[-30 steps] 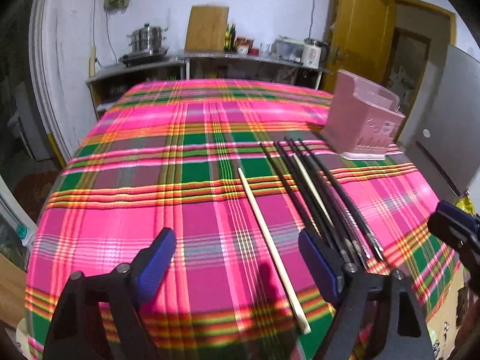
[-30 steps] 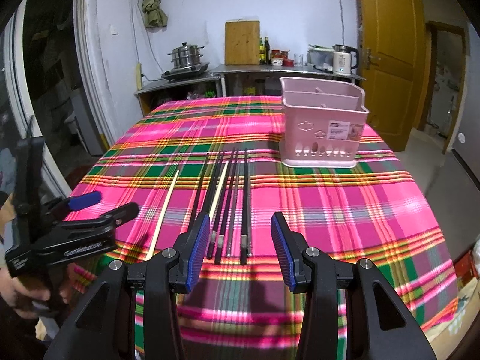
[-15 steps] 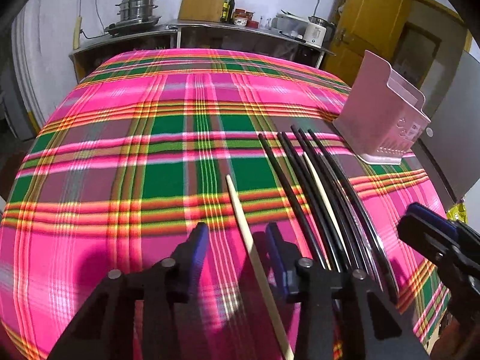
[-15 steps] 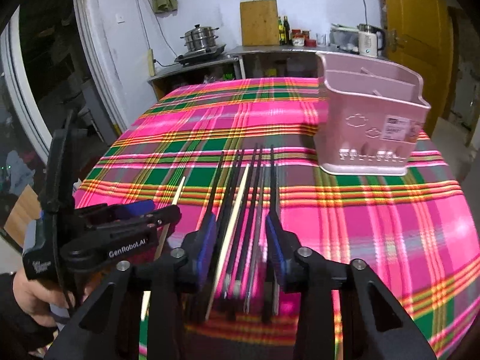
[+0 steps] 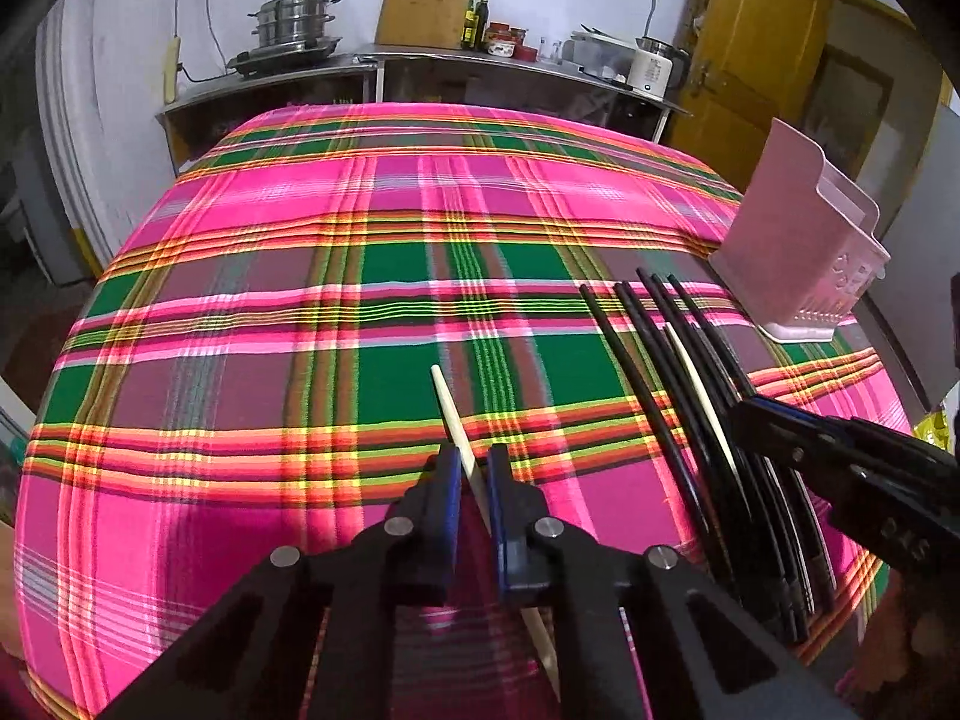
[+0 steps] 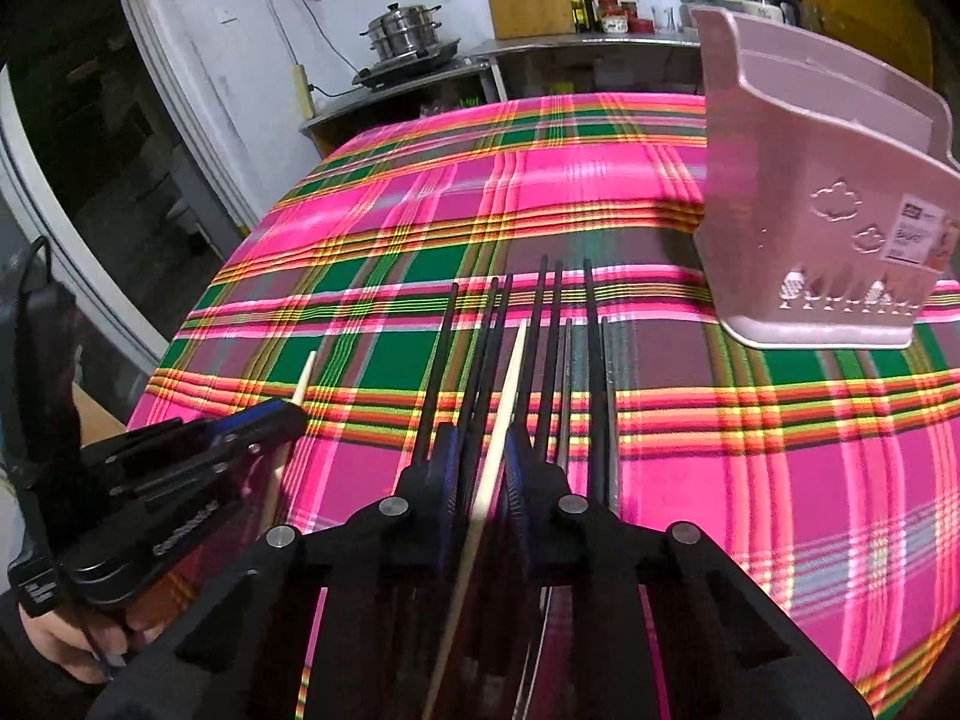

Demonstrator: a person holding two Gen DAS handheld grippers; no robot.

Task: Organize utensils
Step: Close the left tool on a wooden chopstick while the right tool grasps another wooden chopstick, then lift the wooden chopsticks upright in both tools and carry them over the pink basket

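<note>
Black finger frames hide the near ends of the chopsticks. The left gripper [image 5: 474, 480], having just closed, pinches a lone pale chopstick [image 5: 447, 405]. The right gripper [image 6: 483, 462], just closing, clasps a second cream chopstick [image 6: 510, 384] among glossy dark chopsticks [image 6: 591, 324] on plaid cloth [image 6: 780, 450], near the pink plastic holder [image 6: 810, 228].

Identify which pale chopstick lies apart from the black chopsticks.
The pale chopstick between the left gripper pads; the other pale chopstick lies among the black chopsticks.
</note>
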